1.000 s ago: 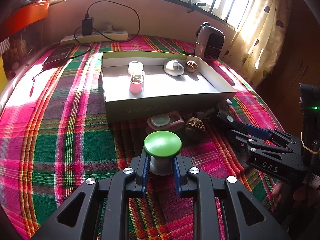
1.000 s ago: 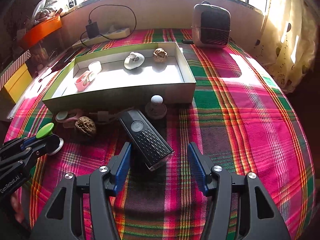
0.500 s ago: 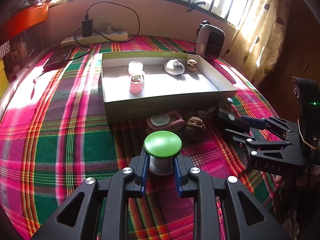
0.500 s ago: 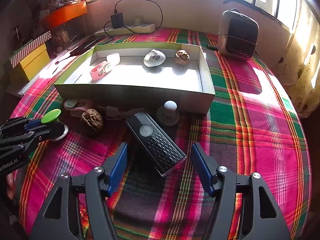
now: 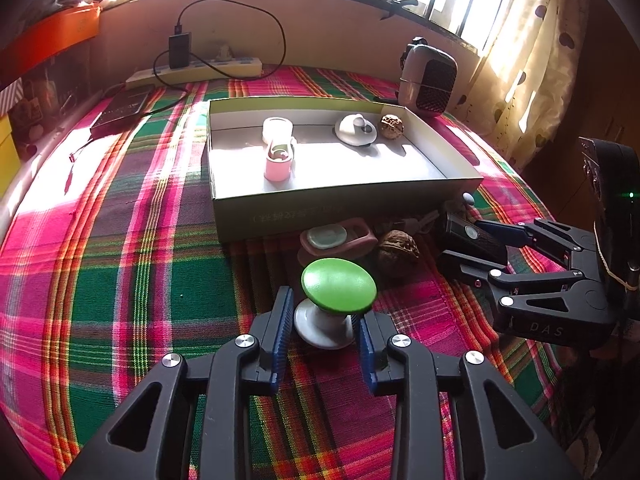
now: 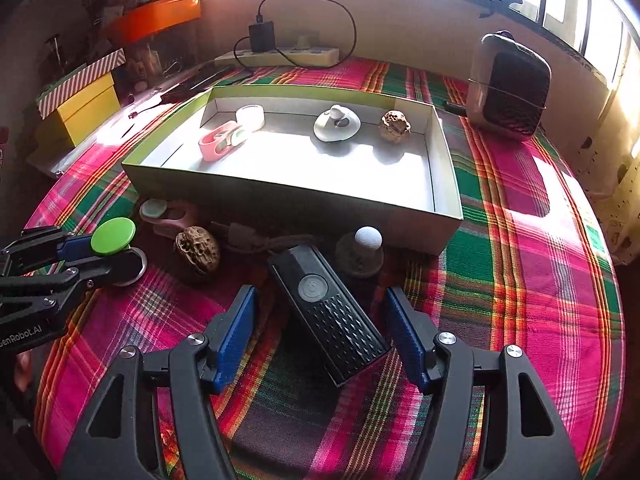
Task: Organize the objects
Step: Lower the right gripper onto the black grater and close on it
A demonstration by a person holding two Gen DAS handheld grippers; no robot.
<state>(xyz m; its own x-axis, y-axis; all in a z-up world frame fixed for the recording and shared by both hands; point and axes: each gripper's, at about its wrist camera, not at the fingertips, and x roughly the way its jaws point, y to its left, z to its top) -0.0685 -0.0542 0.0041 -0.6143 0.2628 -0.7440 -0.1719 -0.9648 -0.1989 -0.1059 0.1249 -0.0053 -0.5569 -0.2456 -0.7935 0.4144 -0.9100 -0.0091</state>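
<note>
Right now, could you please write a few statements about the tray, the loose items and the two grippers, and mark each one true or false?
1. The left hand-held gripper straddles the green-capped knob. True.
2. The black remote lies inside the tray. False: it lies on the plaid cloth in front of the tray, between the open fingers of the right hand-held gripper.
3. One walnut sits inside the tray, and another walnut sits outside it. True.
4. The pink item in the tray sits near the right wall. False: it sits toward the left end.
5. The right hand-held gripper is shut on the remote. False: both pads stand apart from it.
</note>
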